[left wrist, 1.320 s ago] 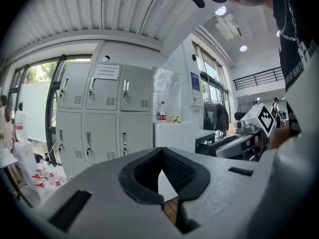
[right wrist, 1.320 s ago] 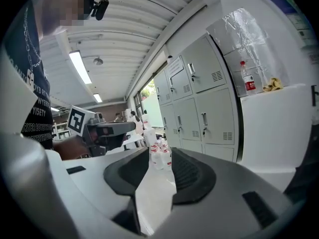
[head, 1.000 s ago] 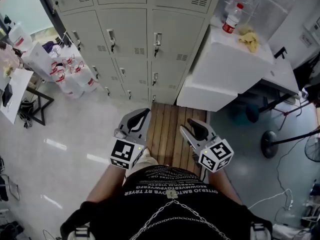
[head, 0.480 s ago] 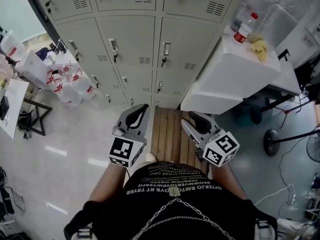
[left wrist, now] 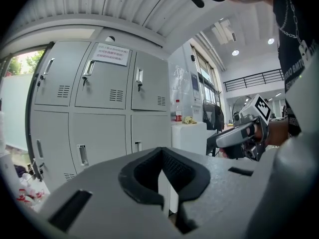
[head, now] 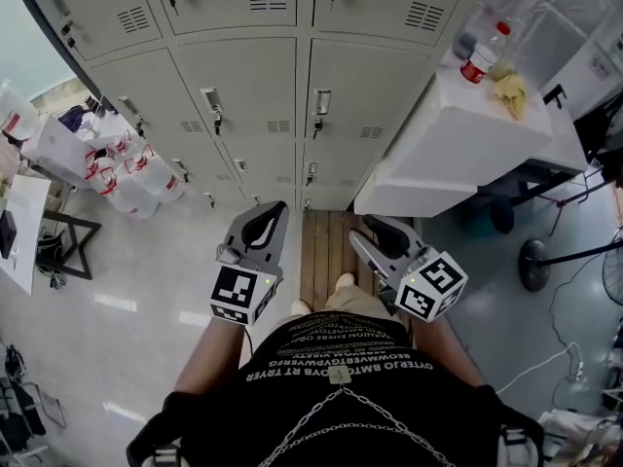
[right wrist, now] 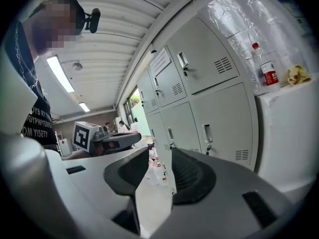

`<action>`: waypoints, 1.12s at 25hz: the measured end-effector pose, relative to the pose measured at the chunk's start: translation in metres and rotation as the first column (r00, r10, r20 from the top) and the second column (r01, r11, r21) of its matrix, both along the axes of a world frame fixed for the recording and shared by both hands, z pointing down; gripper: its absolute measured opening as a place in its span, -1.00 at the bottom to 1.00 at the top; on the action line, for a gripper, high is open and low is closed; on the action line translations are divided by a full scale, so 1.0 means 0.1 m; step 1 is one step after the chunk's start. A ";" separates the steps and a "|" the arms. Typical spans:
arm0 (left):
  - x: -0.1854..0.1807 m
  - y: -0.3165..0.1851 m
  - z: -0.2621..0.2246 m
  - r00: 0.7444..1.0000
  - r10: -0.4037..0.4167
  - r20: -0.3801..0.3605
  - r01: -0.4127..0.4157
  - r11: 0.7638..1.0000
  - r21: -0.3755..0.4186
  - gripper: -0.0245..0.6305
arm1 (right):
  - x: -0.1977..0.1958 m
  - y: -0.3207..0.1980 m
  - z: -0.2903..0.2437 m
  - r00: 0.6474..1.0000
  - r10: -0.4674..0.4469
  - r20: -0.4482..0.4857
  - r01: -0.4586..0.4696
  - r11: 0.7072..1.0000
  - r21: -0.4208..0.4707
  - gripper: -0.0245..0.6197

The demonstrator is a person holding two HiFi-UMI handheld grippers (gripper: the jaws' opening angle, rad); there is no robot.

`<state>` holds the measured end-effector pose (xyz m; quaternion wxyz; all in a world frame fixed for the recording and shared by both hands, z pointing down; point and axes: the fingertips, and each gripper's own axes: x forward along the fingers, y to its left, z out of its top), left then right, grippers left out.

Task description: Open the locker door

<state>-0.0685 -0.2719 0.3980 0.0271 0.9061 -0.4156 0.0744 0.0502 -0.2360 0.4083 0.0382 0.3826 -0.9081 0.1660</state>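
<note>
A bank of grey metal lockers (head: pixel 282 95) fills the top of the head view, every door closed, each with a silver handle (head: pixel 321 100) and a vent. I stand in front of it with both grippers at waist height, short of the doors. My left gripper (head: pixel 274 207) points at the lower lockers, its tips together with nothing between them. My right gripper (head: pixel 362 225) is open and empty. The left gripper view shows the lockers (left wrist: pixel 99 83) beyond the jaws (left wrist: pixel 162 151) and the right gripper (left wrist: pixel 244 133). The right gripper view shows the lockers (right wrist: pixel 209 73) past its parted jaws (right wrist: pixel 160 153).
A white cabinet (head: pixel 458 134) stands right of the lockers, carrying a red-capped bottle (head: pixel 484 56) and a yellow cloth (head: pixel 511 88). A wooden board (head: pixel 321 241) lies underfoot. Plastic jugs (head: pixel 127 163) crowd the floor at the left. Cables and a fan base (head: pixel 533 261) lie at the right.
The view has moved nearer to the lockers, which now sit larger and closer. A foot has stepped forward on the wooden board. Both grippers keep the same pose.
</note>
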 end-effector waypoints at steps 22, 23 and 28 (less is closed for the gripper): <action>0.10 -1.26 0.04 0.979 -0.199 0.039 0.200 0.980 -0.018 -0.93 | 0.17 -2.11 0.11 0.991 -0.131 -0.026 0.131 0.991 -0.006 -0.47; 0.09 -1.28 0.06 0.976 -0.213 0.042 0.214 0.977 -0.023 -0.93 | 0.15 -2.18 0.15 0.990 -0.134 -0.041 0.133 0.991 -0.019 -0.49; 0.04 -1.38 0.14 0.962 -0.266 0.057 0.269 0.962 -0.045 -0.93 | 0.06 -2.56 0.38 0.986 -0.137 -0.093 0.132 0.990 -0.059 -0.49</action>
